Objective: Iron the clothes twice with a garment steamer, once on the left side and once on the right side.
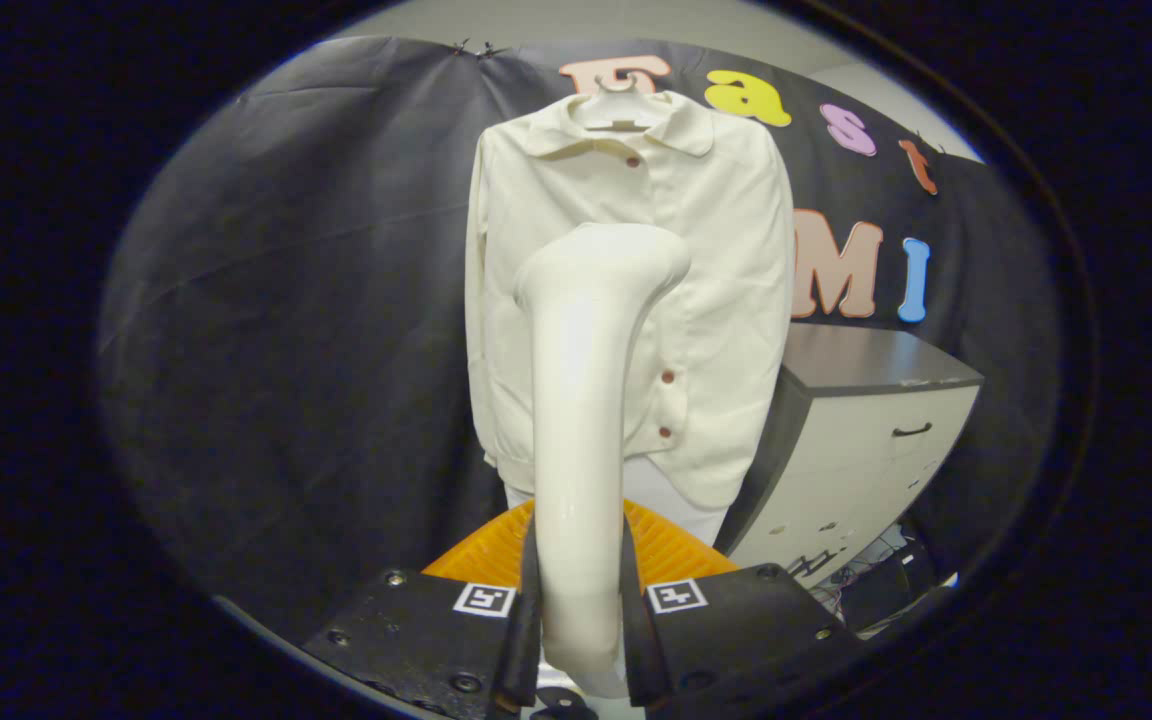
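A cream jacket with dark buttons hangs on a hanger against the black cloth wall. A white garment steamer rises upright between my fingers, its handle pinched from both sides. My gripper is shut on that handle. The steamer's head stands in front of the jacket's middle, slightly left of the button line. I cannot tell whether the head touches the fabric. The steamer hides the jacket's lower centre.
A low cabinet with a dark top and a drawer handle stands right of the jacket. Cables lie on the floor below it. An orange ribbed object sits just beyond my fingers, under the jacket's hem.
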`<state>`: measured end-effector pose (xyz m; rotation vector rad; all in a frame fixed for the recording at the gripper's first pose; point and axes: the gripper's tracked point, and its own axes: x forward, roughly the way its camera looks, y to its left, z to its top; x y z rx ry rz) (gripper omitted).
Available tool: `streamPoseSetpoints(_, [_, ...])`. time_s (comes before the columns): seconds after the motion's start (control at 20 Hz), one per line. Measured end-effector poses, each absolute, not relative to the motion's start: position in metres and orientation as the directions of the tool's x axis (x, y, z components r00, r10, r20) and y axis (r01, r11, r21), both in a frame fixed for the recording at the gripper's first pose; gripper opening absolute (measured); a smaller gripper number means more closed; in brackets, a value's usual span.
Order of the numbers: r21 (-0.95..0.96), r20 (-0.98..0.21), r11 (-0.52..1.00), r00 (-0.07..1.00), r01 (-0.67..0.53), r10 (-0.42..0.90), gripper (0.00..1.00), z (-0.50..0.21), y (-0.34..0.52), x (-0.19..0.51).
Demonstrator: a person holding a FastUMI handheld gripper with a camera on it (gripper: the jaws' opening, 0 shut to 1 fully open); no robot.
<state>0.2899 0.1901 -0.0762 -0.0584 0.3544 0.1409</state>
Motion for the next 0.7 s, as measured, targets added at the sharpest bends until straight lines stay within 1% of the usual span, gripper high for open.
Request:
streamPoseSetpoints(0.3, [0.003,-0.193,0.994,0.975,-0.113,0.112,0.34,0.007,0.159,0.335])
streamPoseSetpoints(0.5, [0.038,-0.137,0.995,0.986,-0.093,0.097,0.34,0.037,0.135,0.369])
streamPoseSetpoints(0.7, [0.022,-0.106,0.992,0.986,-0.124,0.126,0.34,0.051,0.125,0.399])
